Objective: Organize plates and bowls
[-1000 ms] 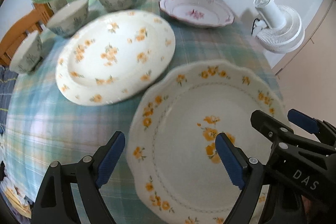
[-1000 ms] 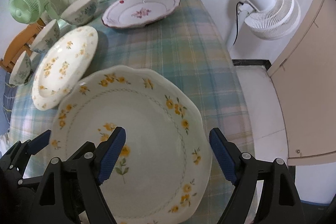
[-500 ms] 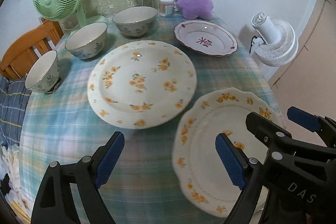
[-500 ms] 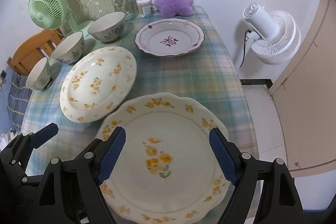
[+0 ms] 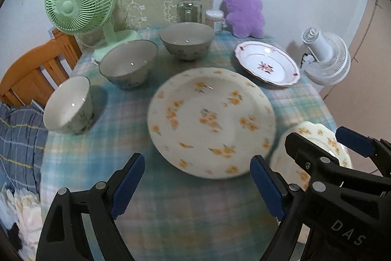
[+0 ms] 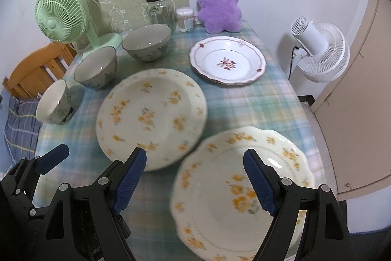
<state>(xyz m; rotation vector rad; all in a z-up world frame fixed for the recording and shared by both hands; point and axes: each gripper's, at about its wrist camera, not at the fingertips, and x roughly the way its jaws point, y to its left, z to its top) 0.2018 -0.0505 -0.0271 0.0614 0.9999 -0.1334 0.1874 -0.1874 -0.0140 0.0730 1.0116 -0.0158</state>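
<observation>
Right wrist view: the right gripper (image 6: 195,177) hangs wide open and empty above the scalloped yellow-flowered plate (image 6: 240,190) at the table's near corner. The left gripper (image 5: 195,180) is likewise empty. Best to pinch the rim — probably its near edge — then stack it on the round flowered plate (image 6: 151,116).

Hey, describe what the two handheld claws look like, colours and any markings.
Both are black plastic frames with silver rivets and blue ribbed pads on the fingers. The left claw shows in its own view; the right claw carries white "DAS" lettering, readable from the left view. No cables or sleeves visible.
</observation>
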